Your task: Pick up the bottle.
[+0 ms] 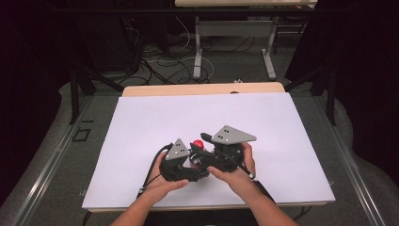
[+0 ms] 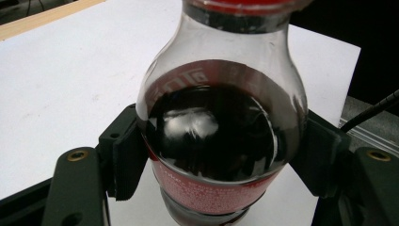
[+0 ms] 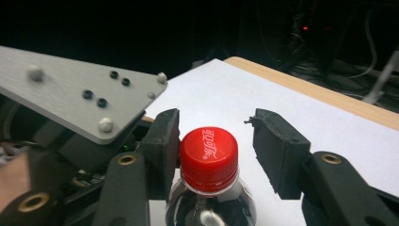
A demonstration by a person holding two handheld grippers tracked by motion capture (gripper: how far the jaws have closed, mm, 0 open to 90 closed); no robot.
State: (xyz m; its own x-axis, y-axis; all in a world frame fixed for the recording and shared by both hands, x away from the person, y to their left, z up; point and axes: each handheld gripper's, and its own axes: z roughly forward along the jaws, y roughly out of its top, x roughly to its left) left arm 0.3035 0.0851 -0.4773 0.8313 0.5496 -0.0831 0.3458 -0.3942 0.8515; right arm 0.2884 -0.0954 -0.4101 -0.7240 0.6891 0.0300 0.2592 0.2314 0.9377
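Cola bottle (image 2: 221,141), dark liquid and red label, stood upright between the pads of the left gripper (image 2: 221,155), both pads pressed against its body just below the shoulder, so that gripper was pinching it. Its red cap (image 3: 208,157) sat between the jaws of the right gripper (image 3: 216,146): one pad touched the cap, the other stood apart, jaws spread. Both grippers sat close together, hand-held, over the near-middle of the white table (image 1: 141,117); the floor beyond carried cables (image 1: 164,61).
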